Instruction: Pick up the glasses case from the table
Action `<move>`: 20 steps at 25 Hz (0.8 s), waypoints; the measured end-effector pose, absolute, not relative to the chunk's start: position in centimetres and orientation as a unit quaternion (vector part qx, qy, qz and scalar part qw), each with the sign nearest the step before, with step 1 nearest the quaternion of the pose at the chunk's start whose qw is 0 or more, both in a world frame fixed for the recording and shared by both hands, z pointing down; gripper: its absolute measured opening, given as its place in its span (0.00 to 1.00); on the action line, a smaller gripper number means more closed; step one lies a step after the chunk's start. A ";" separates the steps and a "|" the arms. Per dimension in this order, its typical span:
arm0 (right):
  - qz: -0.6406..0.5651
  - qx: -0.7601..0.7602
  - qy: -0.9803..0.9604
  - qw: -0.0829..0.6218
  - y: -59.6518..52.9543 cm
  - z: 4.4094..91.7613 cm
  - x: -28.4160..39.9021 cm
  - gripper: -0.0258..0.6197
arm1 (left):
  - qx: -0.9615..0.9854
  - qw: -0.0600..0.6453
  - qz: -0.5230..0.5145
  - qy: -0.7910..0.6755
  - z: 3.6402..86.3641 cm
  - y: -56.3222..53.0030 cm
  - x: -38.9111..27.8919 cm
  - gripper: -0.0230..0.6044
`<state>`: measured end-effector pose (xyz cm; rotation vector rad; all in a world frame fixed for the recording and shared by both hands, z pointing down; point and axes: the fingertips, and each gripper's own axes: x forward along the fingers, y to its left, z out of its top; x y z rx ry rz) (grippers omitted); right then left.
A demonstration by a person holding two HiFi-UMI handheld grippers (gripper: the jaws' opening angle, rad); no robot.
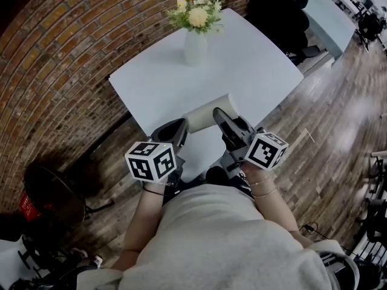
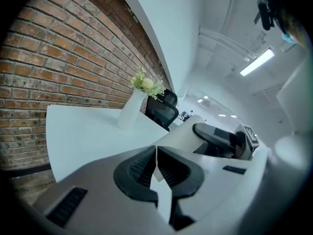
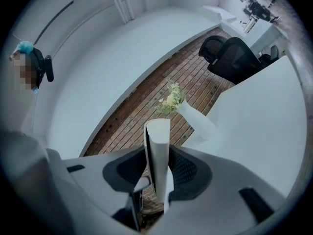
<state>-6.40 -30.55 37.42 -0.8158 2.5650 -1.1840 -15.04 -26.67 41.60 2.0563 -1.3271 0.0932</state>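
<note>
R gripper [image 3: 157, 169] clamps white glasses case [image 3: 157, 137] at frame centre, by table [image 1: 254, 71] edge; L gripper [image 2: 156, 166] closed, empty.

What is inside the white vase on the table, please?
A bunch of yellow and cream flowers with green leaves rises from the vase. Its opaque wall hides the stems and whatever else it holds.
</note>
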 end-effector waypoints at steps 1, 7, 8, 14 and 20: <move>-0.401 -0.277 0.868 0.099 -30.6 37.5 -6.4 0.25 | 0.789 0.340 0.036 -0.511 41.6 -26.7 -15.1 0.06; -0.400 -0.281 0.866 0.102 -30.7 37.4 -6.2 0.25 | 0.786 0.342 0.036 -0.514 41.7 -26.8 -15.2 0.06; -0.400 -0.281 0.866 0.103 -30.7 37.4 -6.2 0.25 | 0.786 0.343 0.036 -0.513 41.8 -26.8 -15.2 0.06; -0.395 -0.281 0.868 0.105 -30.8 37.3 -6.1 0.25 | 0.787 0.345 0.033 -0.510 41.8 -27.0 -15.0 0.06; -0.392 -0.278 0.871 0.105 -30.8 37.2 -6.2 0.25 | 0.787 0.344 0.037 -0.510 41.9 -27.1 -15.0 0.06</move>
